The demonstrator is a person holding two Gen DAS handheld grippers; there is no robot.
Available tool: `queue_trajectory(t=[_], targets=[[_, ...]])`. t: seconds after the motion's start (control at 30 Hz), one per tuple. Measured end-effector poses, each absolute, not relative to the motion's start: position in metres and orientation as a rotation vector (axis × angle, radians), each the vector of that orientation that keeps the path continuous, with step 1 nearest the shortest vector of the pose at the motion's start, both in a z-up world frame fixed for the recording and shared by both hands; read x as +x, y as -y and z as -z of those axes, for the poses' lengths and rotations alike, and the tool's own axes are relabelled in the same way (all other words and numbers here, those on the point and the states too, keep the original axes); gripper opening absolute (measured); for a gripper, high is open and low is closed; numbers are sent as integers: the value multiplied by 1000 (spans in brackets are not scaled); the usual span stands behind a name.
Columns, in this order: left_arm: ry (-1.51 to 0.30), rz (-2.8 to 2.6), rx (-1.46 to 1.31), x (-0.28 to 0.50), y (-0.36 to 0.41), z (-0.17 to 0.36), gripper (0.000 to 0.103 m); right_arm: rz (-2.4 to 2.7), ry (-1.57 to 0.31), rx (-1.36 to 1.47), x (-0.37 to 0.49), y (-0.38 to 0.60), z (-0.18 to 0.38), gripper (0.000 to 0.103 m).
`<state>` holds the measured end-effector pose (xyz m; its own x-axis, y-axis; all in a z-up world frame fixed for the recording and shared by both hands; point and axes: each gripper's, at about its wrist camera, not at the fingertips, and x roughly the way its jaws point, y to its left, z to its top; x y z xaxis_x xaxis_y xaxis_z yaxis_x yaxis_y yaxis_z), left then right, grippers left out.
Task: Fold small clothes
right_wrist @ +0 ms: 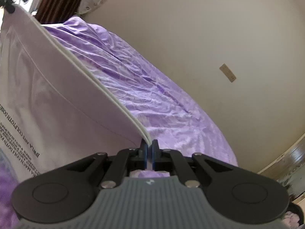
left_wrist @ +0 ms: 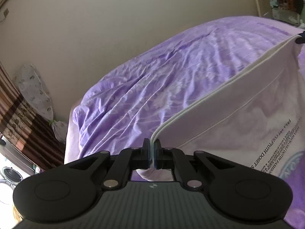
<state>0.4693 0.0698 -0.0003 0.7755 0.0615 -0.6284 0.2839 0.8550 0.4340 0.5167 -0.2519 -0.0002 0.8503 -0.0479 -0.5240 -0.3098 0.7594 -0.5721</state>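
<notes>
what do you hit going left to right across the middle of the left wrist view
striped curtain → patterned ironing board leaning on the wall → purple bedsheet → white garment with black print, its hem stretched between the left gripper and the right gripper

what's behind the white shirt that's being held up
Behind the white shirt, pinched by the left hand-held gripper and right hand-held gripper, lies the wrinkled purple bedsheet. Whatever sits directly behind the fabric is hidden.

White shirt [left_wrist: 238, 103] (black lettering), lilac floral bedsheet [left_wrist: 152, 80], brown-striped curtain [left_wrist: 21, 112]
</notes>
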Motion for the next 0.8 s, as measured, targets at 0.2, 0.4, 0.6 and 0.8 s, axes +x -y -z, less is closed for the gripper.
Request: queue_trajectory(t=[0.2,0.4,0.6,0.8], targets=[[-771,124,533,545,-66,70,3,-130,-645,-656,604,251,69,0],[-832,115,493,589,-74,121,3,-141,-725,-628,656,245,139,0],[-858,112,487,609,-76,156,3,-126,-740,-615,682,245,177,0],[-775,99,426,598,-81,154,3,-102,-706,-584,680,245,184,0]])
